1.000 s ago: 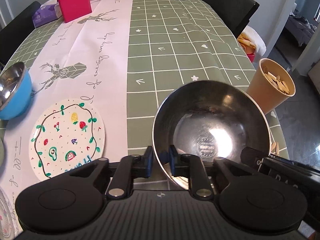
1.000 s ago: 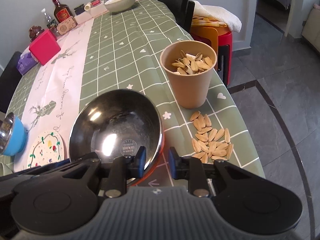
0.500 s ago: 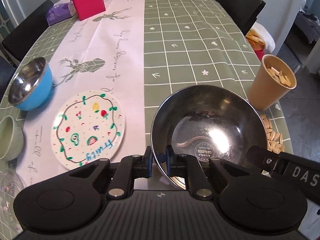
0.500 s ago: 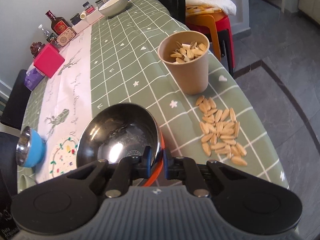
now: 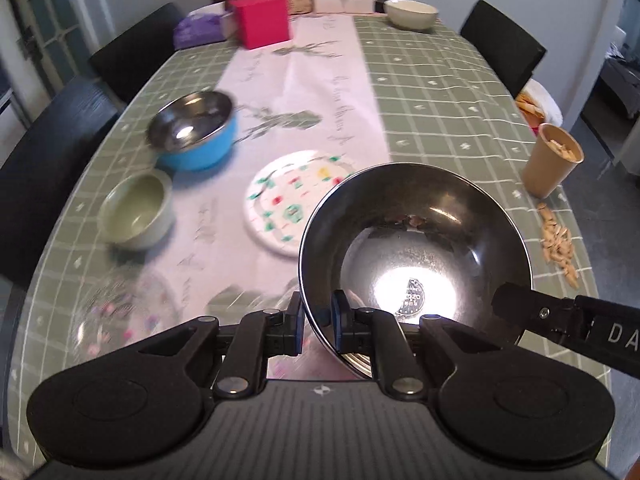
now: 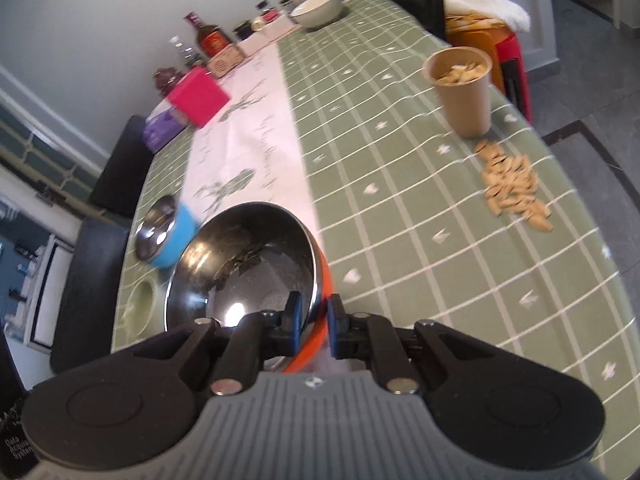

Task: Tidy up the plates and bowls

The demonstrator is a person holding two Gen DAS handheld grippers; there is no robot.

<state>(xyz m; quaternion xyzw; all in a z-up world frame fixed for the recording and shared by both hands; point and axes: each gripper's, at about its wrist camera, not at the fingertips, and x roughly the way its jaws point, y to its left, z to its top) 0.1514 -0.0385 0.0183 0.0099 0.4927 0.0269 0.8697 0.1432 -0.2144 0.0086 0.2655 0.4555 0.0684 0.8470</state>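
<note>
**Both grippers clamp the rim of the steel bowl above the tabletop**

The left gripper has its jaws clenched on the near left rim of the large stainless-steel bowl with an orange outer shell, one pad inside the rim and one outside. The right gripper grasps the same bowl at its right rim, jaws closed across the steel edge and the orange wall. In the left wrist view the right gripper's black body reaches in from the lower right to the bowl's rim.

The bowl is empty and held tilted over the near part of the green checked tabletop, its far edge overlapping the round white plate painted with fruit. Left of that plate stands a small pale green ceramic bowl; beyond it, a blue bowl with a steel lining. A clear glass plate lies blurred at the near left. At the far end sits a cream ceramic bowl and a pink box. On the right, a tan cup of seeds stands near a scattered pile of seeds.
</note>
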